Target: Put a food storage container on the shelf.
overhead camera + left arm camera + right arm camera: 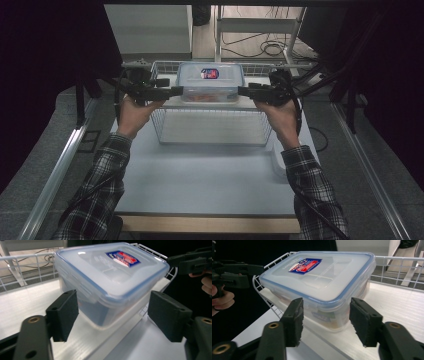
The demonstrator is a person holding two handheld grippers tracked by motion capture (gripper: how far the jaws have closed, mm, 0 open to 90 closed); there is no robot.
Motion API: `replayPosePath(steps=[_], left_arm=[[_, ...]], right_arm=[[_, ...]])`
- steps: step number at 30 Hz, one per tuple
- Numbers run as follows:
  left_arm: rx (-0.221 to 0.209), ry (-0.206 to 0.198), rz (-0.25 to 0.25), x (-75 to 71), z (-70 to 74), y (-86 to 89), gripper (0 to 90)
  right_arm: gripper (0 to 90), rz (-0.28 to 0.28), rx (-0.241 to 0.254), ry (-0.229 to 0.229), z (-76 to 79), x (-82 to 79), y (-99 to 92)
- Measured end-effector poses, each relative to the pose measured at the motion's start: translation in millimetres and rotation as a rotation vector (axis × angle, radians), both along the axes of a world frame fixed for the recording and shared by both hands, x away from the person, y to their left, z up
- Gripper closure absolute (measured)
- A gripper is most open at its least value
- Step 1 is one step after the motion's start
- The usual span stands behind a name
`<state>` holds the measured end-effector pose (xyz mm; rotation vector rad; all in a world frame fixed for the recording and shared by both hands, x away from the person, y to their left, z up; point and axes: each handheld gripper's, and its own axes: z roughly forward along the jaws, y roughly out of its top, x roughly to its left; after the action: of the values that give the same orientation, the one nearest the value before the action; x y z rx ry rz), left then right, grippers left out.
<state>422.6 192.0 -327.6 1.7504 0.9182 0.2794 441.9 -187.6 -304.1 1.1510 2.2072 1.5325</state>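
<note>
Plaid sleeves enter from the near edge of the high view, one forearm on each side, over a bare stretch of pale tabletop (200,175). Beyond that stretch stands a white wire basket (212,127), its near wall facing the person.

Each hand holds a gripper level with the basket's far half. On the person's left, the left gripper (176,91) points inward at one short end of a clear plastic food container (210,82). In the left gripper view its black jaws stand apart, one on either side of the container's near corner, with a visible gap on each side; the pads (63,312) do not press on the box. On the right, the right gripper (244,91) points inward at the opposite end. In the right gripper view its jaws are likewise parted and flank the container's corner without clamping it.

Container position: at the far part of the basket, between the two grippers, upright. Its translucent lid with blue seal is fitted on and carries a red and blue label (209,74). Reddish contents show through the wall, not identifiable.

Farther back lie grey floor and loose cables (270,49).
</note>
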Motion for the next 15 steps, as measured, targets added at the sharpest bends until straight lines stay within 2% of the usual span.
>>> replayPosePath(steps=[3,4,7,8,11,12,15], left_arm=[[0.006,-0.007,-0.006,-4.4,-3.4,-0.6,19.8],[0.026,-0.015,-0.006,-9.2,-6.2,-1.5,18.3],[0.041,-0.024,-0.011,-13.9,-8.6,-2.6,15.7],[0.053,-0.033,-0.015,-19.6,-12.3,-3.7,14.4],[0.059,-0.034,-0.019,-24.1,-16.3,-4.8,11.3],[0.074,-0.029,-0.021,-27.9,-20.9,-6.5,9.9],[0.092,-0.023,-0.026,-31.7,-25.9,-8.3,7.3]], right_arm=[[40.7,0.004,-0.001,-0.010,-1.8,-1.9,-1.4],[37.5,0.014,0.000,-0.013,-4.1,-3.6,-2.8],[34.8,0.021,-0.002,-0.021,-7.0,-5.7,-4.0],[32.3,0.030,-0.012,-0.030,-10.1,-9.0,-4.5],[29.6,0.033,-0.020,-0.036,-12.4,-11.7,-4.5],[25.9,0.039,-0.029,-0.045,-15.1,-14.9,-4.6],[23.7,0.042,-0.042,-0.051,-18.1,-18.2,-4.3]])
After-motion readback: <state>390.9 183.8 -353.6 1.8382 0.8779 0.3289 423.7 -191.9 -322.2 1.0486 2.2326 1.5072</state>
